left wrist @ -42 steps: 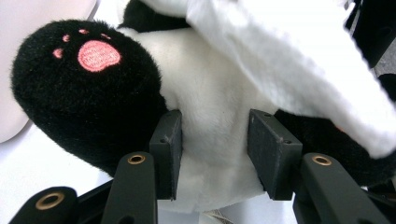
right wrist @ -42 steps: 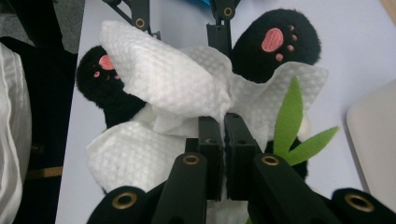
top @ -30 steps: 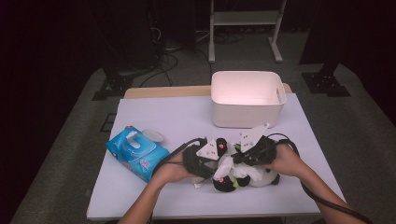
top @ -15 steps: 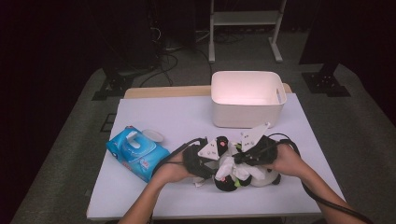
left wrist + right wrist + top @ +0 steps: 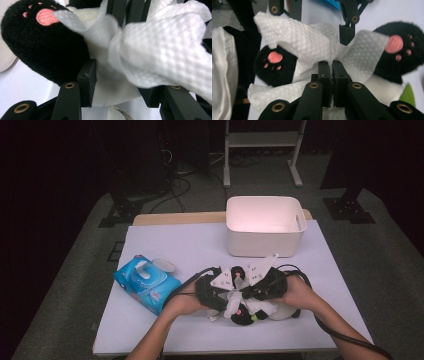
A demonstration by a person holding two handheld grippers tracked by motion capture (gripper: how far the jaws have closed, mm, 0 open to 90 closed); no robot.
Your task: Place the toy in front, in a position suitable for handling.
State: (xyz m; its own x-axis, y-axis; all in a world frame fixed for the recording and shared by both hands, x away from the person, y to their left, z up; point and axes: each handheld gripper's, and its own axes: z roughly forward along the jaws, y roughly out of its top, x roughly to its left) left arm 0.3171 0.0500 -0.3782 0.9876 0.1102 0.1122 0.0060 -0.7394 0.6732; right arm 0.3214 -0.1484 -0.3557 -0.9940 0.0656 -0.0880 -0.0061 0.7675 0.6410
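Fingers of the right gripper (image 5: 331, 75) are pressed together, pinching a fold of the white embossed paper wipe (image 5: 299, 42). The left gripper (image 5: 120, 82) has its fingers part-way apart, clamped on the white belly of the black-and-white plush toy (image 5: 47, 50), the wipe bunched between them; these fingers have just been opening slightly. The wipe is dimpled and crumpled, draped across the toy between its two black paws with pink pads. The toy is soft, short-piled, and lies at the near middle of the white tabletop (image 5: 175, 245), close to the front edge. The blue plastic wipe pack (image 5: 146, 283) with open flap lies just left of the hands. The white rectangular plastic bin (image 5: 264, 225) stands behind, near the far edge. Bare tabletop is open between pack and bin.
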